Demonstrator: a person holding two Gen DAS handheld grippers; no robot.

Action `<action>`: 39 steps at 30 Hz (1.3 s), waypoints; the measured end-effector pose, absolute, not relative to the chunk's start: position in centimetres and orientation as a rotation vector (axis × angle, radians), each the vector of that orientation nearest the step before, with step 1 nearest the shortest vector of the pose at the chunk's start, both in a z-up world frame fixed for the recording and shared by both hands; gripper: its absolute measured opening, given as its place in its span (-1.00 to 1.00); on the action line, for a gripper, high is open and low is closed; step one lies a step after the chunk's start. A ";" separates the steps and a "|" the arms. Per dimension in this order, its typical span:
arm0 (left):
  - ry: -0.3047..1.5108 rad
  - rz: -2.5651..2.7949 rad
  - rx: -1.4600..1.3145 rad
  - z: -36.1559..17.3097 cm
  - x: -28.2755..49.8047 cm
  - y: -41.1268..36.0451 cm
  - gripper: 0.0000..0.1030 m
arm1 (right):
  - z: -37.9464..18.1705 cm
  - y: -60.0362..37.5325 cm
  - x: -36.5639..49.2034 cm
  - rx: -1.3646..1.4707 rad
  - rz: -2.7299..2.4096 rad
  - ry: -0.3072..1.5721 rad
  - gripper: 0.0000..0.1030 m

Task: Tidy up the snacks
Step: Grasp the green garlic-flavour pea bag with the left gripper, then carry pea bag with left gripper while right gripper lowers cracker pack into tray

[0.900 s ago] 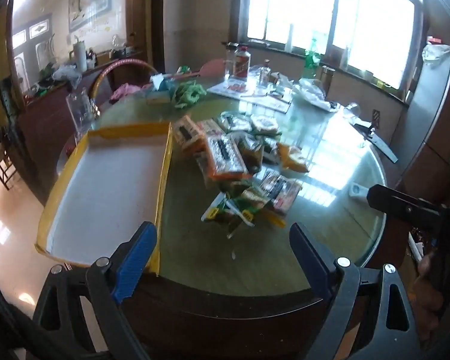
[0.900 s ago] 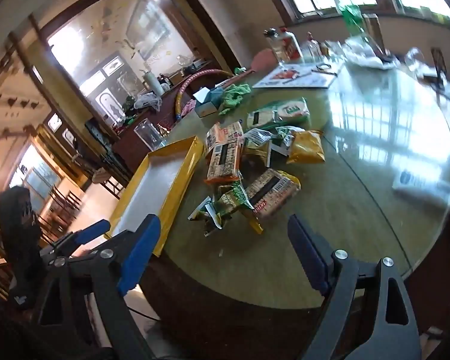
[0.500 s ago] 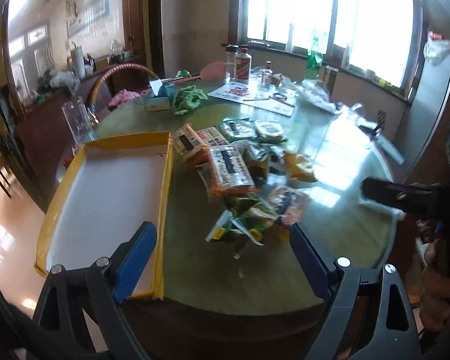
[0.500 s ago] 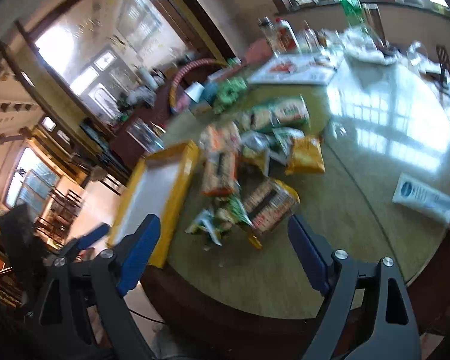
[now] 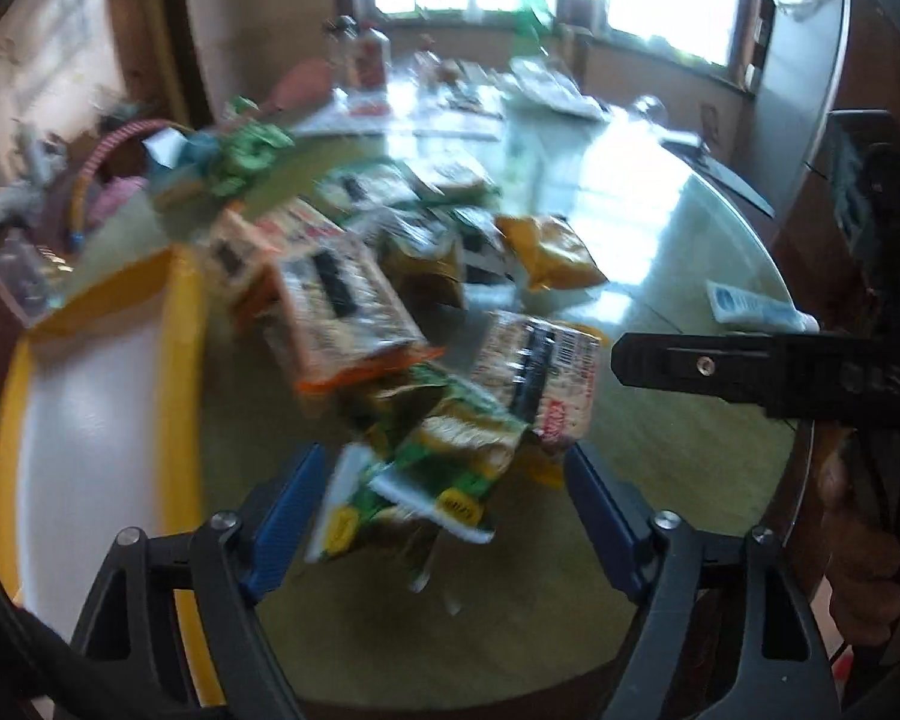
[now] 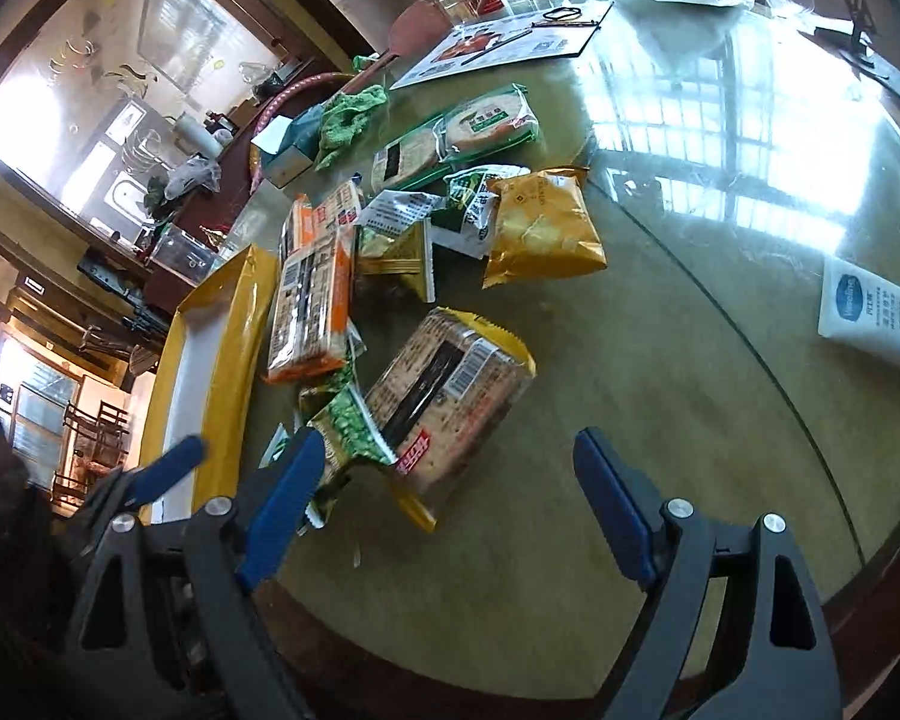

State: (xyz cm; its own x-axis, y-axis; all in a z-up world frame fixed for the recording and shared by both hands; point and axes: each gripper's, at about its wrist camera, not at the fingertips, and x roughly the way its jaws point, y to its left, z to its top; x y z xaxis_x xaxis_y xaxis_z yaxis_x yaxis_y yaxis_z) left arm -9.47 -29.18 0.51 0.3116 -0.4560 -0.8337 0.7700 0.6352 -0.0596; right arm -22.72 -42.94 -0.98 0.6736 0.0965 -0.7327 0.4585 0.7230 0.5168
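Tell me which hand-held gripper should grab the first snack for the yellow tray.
Left. The left hand-held gripper is open with the green packet between its fingers, beside the yellow tray. The right hand-held gripper is open too, farther from the tray.

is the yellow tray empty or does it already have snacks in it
Empty as far as visible: the yellow tray shows only bare white floor; the snack pile lies beside it.

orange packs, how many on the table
2, side by side next to the yellow tray: a near pack lying flat, and a far pack partly behind it. More may be hidden in the pile.
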 end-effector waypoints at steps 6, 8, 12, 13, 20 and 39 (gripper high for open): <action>1.007 -0.860 0.461 -2.3 -8.7 -31.7 -0.04 | -1.8 -43.6 -23.0 0.750 -0.265 0.879 0.66; 1.036 -0.859 0.450 -2.5 -8.5 -31.4 -0.23 | -2.3 -43.6 -23.0 0.764 -0.260 0.882 0.66; 1.027 -0.870 0.348 -2.0 -9.0 -30.0 -0.29 | -2.6 -43.5 -22.9 0.779 -0.249 0.877 0.66; 1.008 -0.884 0.316 -2.0 -9.1 -30.1 -0.29 | -2.6 -43.3 -22.7 0.771 -0.247 0.880 0.66; 0.930 -0.868 0.033 2.3 -10.1 -23.5 -0.30 | -3.1 -41.7 -19.7 0.760 -0.276 0.894 0.66; 0.874 -0.600 -0.147 3.0 -7.1 -13.6 -0.30 | -4.3 -37.9 -17.7 0.355 -0.506 1.020 0.54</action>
